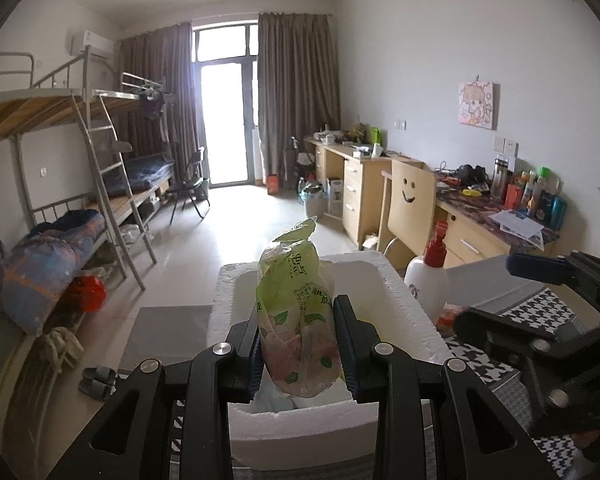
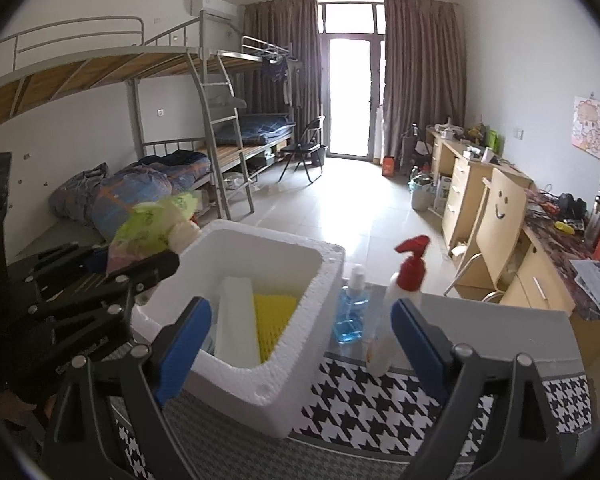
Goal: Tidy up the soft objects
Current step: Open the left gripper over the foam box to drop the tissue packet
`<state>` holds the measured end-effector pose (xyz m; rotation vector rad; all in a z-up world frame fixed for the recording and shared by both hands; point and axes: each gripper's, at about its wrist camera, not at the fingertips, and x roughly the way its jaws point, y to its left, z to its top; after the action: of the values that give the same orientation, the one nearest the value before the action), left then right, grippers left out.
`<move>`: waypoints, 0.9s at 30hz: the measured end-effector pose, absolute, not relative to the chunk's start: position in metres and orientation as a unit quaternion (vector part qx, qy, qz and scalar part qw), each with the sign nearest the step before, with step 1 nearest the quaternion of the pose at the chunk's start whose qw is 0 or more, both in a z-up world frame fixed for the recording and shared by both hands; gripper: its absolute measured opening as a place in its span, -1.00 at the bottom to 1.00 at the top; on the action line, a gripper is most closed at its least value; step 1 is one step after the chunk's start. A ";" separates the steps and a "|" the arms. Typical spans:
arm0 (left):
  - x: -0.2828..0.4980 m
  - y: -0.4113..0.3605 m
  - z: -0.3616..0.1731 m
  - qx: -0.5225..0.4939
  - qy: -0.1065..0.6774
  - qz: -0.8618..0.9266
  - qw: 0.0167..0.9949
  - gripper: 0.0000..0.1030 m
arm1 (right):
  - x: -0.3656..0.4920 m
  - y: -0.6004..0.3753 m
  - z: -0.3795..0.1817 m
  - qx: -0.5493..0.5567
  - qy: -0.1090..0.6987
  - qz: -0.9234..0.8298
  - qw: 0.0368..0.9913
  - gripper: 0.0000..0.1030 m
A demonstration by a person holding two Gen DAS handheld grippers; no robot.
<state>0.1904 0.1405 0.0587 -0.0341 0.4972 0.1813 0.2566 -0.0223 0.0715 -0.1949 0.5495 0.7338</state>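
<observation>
I have the left gripper (image 1: 296, 344) clamped on a soft green-and-pink printed plastic pack (image 1: 296, 312), probably tissues or wipes, and I am holding it above the open white foam box (image 1: 400, 300) that sits on the houndstooth-patterned tabletop (image 2: 380, 400). The fingers (image 1: 346, 344) press into the pack's lower half from both sides, and the film bulges slightly between them, so I judge it light, squashy and easy to deform; the crimped top flap stands free above the grip and would be a poor place to hold, since thin film there could slip or tear. The glossy wrapper looks a little slippery, so I would keep the pinch across the fuller middle of the body, as now. From the right wrist view the pack (image 2: 148, 232) hangs near the box's left rim, and inside the box I can see a white foam slab (image 2: 236, 320) beside a yellow textured pad (image 2: 274, 320). The right gripper (image 2: 300, 344) holds nothing, its blue-padded fingers spread wide over the box's near corner. Just beyond the box stand a clear bottle of blue liquid (image 2: 350, 312) and a white spray bottle with a red trigger top (image 2: 404, 292), both rigid and, I think, not part of this sorting.
</observation>
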 end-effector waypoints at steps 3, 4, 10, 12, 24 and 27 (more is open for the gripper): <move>0.193 0.136 0.057 -0.017 0.251 0.083 0.964 -0.35 | 0.254 -0.029 0.071 -0.091 0.265 0.355 0.892 0.82; 0.193 0.136 0.056 -0.017 0.252 0.082 0.964 -0.35 | 0.253 -0.032 0.070 -0.091 0.264 0.353 0.893 0.82; 0.201 0.132 0.055 -0.012 0.263 0.075 0.962 -0.35 | 0.251 -0.040 0.068 -0.086 0.262 0.346 0.897 0.82; 0.204 0.131 0.055 -0.008 0.264 0.078 0.961 -0.35 | 0.253 -0.045 0.066 -0.083 0.264 0.346 0.896 0.82; 0.221 0.130 0.048 -0.013 0.281 0.068 0.957 0.08 | 0.255 -0.067 0.062 -0.063 0.269 0.335 0.901 0.82; 0.220 0.132 0.045 -0.011 0.278 0.083 0.957 0.67 | 0.255 -0.072 0.062 -0.059 0.268 0.332 0.903 0.82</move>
<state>0.2204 0.1324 0.0454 -0.0220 0.5645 0.1691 0.2545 -0.0716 0.0623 -0.1226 0.5548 0.6856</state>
